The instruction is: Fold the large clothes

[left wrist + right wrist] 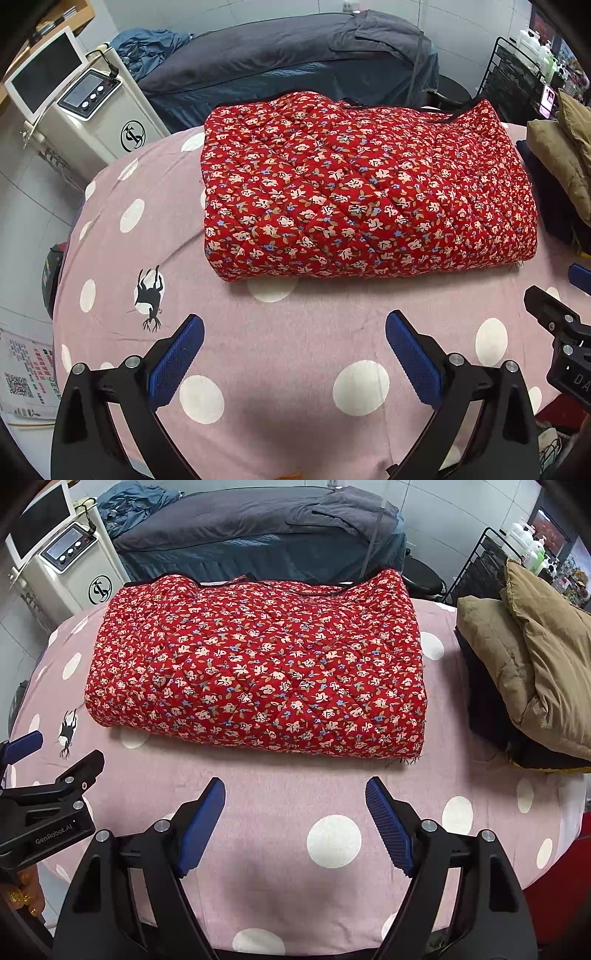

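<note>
- The red floral quilted garment (354,184) lies folded into a thick rectangle on the pink polka-dot sheet (280,369) covering the desk; in the left wrist view it sits at 12 o'clock from the gripper, well apart from the fingertips.
- The left gripper (293,336) hangs over bare sheet with its blue pads spread wide and nothing between them.
- The right gripper (295,797) likewise stands wide open above the sheet, empty, with the garment's near folded edge at its 12 o'clock.
- In the right wrist view the left gripper's body shows at 9 o'clock.
- A tan padded jacket (535,672) rests on a dark pile at 2 o'clock of the garment.
- Beyond the desk stand a white machine with a screen (92,107) at 10 o'clock and a dark-covered bed (277,55) at 12 o'clock.
</note>
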